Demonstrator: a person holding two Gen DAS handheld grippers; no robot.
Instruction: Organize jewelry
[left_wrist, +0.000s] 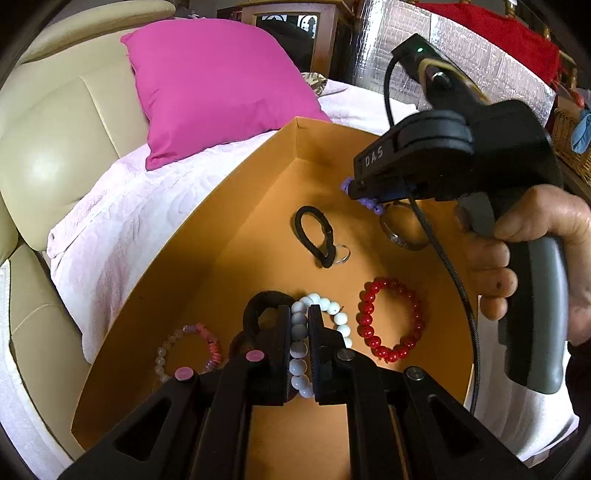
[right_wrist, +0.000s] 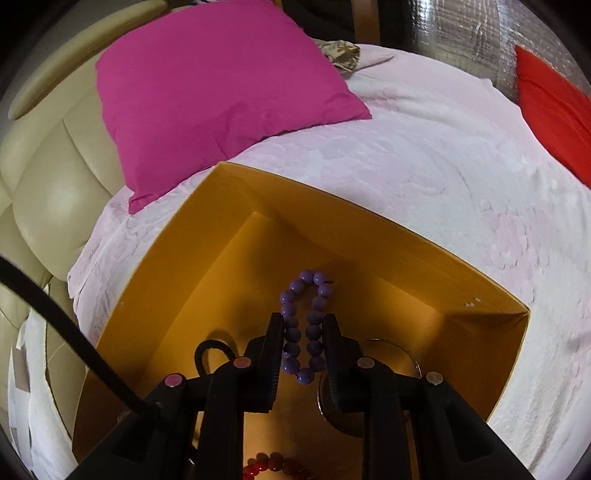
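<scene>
An orange box (left_wrist: 236, 206) lies on a pink bedspread and holds the jewelry. My left gripper (left_wrist: 299, 310) is shut on a white bead bracelet (left_wrist: 298, 349), whose strand runs between the fingers low over the box floor. My right gripper (right_wrist: 303, 319) is shut on a purple bead bracelet (right_wrist: 313, 280), squeezed into a long loop that sticks out past the fingertips near the box's far wall (right_wrist: 388, 266). In the left wrist view the right gripper (left_wrist: 352, 186) hangs above the box with purple beads (left_wrist: 365, 202) at its tip, gripped by a person's hand (left_wrist: 535, 236).
On the box floor lie a red bead bracelet (left_wrist: 367, 302), a black hair tie (left_wrist: 306, 221) with a small ring (left_wrist: 343, 254), a silver bangle (left_wrist: 402, 240), a pink and clear bracelet (left_wrist: 173, 343) and a black scrunchie (left_wrist: 255, 306). A magenta pillow (right_wrist: 221, 92) rests behind the box.
</scene>
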